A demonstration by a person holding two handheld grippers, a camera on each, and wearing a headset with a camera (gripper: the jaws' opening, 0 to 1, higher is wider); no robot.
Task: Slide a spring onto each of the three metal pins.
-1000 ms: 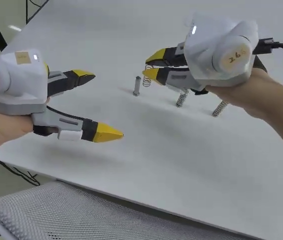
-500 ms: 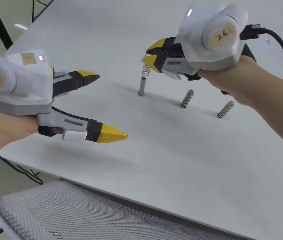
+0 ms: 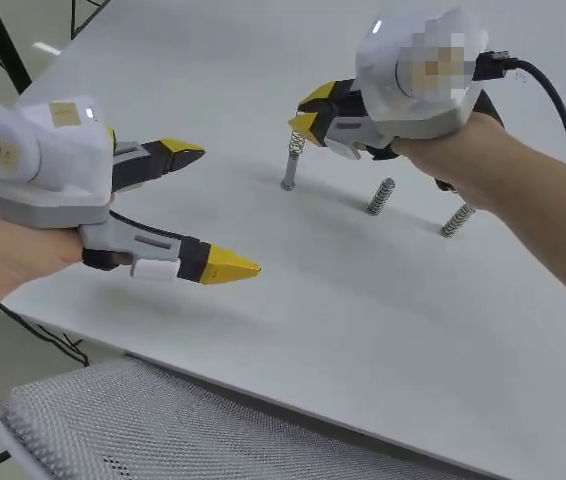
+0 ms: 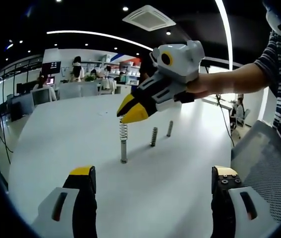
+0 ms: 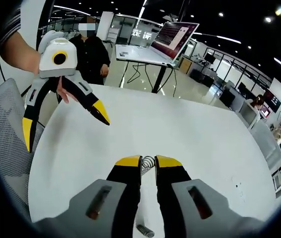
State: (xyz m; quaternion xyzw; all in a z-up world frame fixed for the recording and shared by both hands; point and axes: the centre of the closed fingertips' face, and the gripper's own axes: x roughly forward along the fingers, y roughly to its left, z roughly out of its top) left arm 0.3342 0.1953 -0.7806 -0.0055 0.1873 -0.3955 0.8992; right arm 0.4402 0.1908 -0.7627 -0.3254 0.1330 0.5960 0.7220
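At left, the left gripper (image 3: pixel 218 210) is hovering over the white table (image 3: pixel 363 300), its jaws spread wide and gripping nothing. At centre, the right gripper (image 3: pixel 303 115) is pinching the last spring (image 3: pixel 293 148) by its upper coils, holding it upright with its lower end meeting the tip of the bare pin (image 3: pixel 288 180). Further right, the middle spring (image 3: pixel 381 196) and the far-right spring (image 3: pixel 458 218) are standing sleeved over their pins. Two of three appear done, with only this one waiting to be slid down and released.
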